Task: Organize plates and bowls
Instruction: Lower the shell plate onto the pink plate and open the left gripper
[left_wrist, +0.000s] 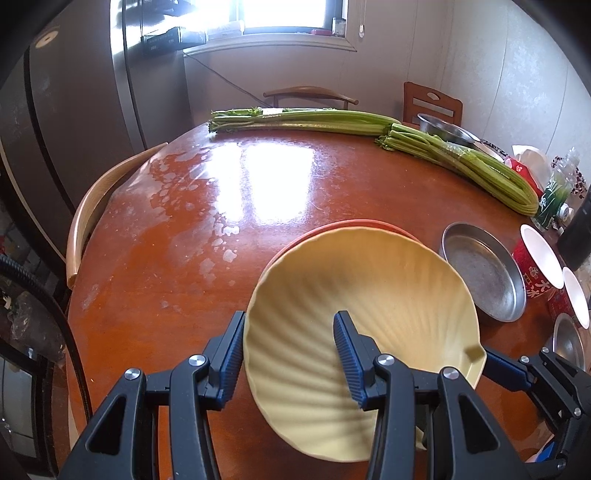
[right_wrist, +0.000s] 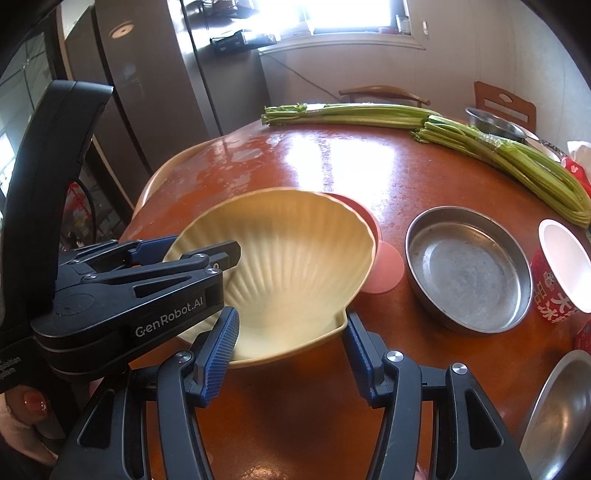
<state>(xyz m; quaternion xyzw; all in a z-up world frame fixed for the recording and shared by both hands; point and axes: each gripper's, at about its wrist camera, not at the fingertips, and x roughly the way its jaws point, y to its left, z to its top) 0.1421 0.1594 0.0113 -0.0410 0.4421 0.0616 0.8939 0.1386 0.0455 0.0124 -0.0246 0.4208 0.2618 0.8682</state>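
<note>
The left tool has its two blue-padded fingers set astride the near-left rim of a yellow shell-shaped bowl, one finger outside the wall and one inside, with a fair gap between them. From the right wrist view the same tool seems to be closed on that rim, so it looks to be holding the bowl, though I can't be sure the pads press on it.

The right tool stands wide, its fingers spread to either side of the bowl's near edge by the little hinge tab; whether either pad touches the bowl is hard to tell.

The bowl is tilted, over a pink plate that lies flat on the brown round tabletop, the plate peeking out beyond its far side. Beside them, to the right, is a shallow metal pan, and just past that a red paper cup with a white inside. Another metal dish shows at the near right edge.

Across the far side of the tabletop lie two long bundles of celery, with a steel bowl behind them. A wooden chair stands at the left rim.
</note>
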